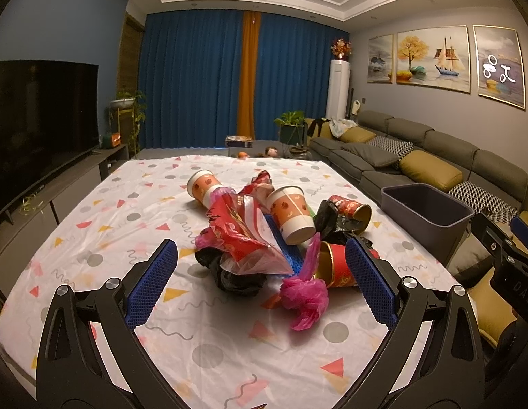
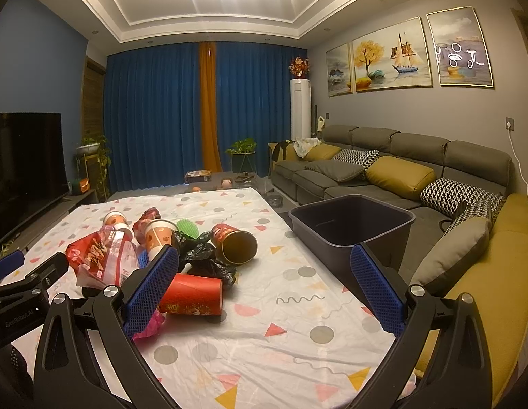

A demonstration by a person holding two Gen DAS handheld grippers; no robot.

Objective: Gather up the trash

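Living room with blue curtains, grey sofa, TV; a table (image 1: 93, 238) under a patterned white cloth fills the middle.

Left wrist view: nothing looks collected yet, judging by the whole pile still on the cloth and the bin (image 1: 427, 218) showing only dark inside, at about 2 o'clock, off the table's right edge. Left gripper (image 1: 262, 279) is wide open and holds nothing. Pile lies at 12 o'clock, partly between the blue pads. Red snack bag (image 1: 240, 235) sits on a black bag (image 1: 235, 277), both just ahead. Pink bag (image 1: 303, 298) is closest, slightly right of centre. Red cup (image 1: 335, 266) lies on its side touching the right pad in the picture; real contact cannot be told. Two white cups (image 1: 291, 214) (image 1: 204, 185) lie tipped further back at 12 and 11 o'clock. Second red cup (image 1: 352, 211) at 1 o'clock, mouth toward the camera. Right gripper's body shows at the 3 o'clock edge.

Right wrist view: right gripper (image 2: 264, 286) is also spread wide and empty, over bare cloth. Pile sits at 10 to 11 o'clock, beside and behind the left pad. Near red cup (image 2: 192, 294) is just right of that pad; far red cup (image 2: 235, 242) at 11 o'clock. Green spiky thing (image 2: 189, 228) behind the cups. Bin (image 2: 352, 225) at 1 o'clock, near; what shows of its inside is empty. All items left to move.
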